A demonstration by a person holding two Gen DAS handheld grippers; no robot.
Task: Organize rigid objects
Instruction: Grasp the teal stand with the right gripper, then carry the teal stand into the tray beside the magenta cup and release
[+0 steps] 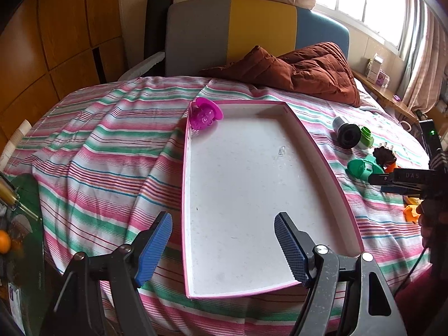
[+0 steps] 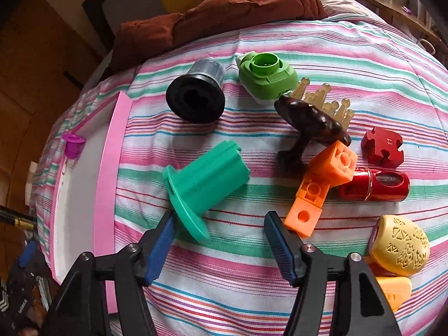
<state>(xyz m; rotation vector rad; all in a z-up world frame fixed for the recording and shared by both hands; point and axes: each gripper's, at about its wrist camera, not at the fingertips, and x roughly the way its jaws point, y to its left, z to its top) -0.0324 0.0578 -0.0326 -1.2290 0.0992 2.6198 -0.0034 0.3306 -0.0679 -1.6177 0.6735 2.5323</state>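
**A:** What are you working on right now?

**B:** The teal flanged spool (image 2: 203, 187). It lies on its side on the striped bedcover (image 2: 252, 280), left of centre in my right wrist view, flange toward me. My right gripper (image 2: 219, 247) hangs just below it, jaws apart and nothing between them. The left pad (image 2: 161, 247) sits right by the flange edge; touching or just short, I can't tell.

**A:** So a pick-up step?

**B:** I read it that way. The pink-rimmed tray (image 1: 322, 151) fills the middle of the left wrist view, and only the magenta piece (image 1: 204, 114) sits in it, at its upper left corner. The rest are still on the cover: the black cylinder (image 2: 196, 95) and the green cap (image 2: 267, 77) above the spool, the orange block (image 2: 322, 187) to its right, red pieces beyond.

**A:** And your left side?

**B:** The left gripper (image 1: 224, 252) hovers over the tray's near end, jaws apart, holding nothing.

**A:** Next move?

**B:** I'd shift the right jaws up and slightly left in frame to straddle the spool's body rather than its thin flange, then close. It's hard plastic, so it could slip or roll.
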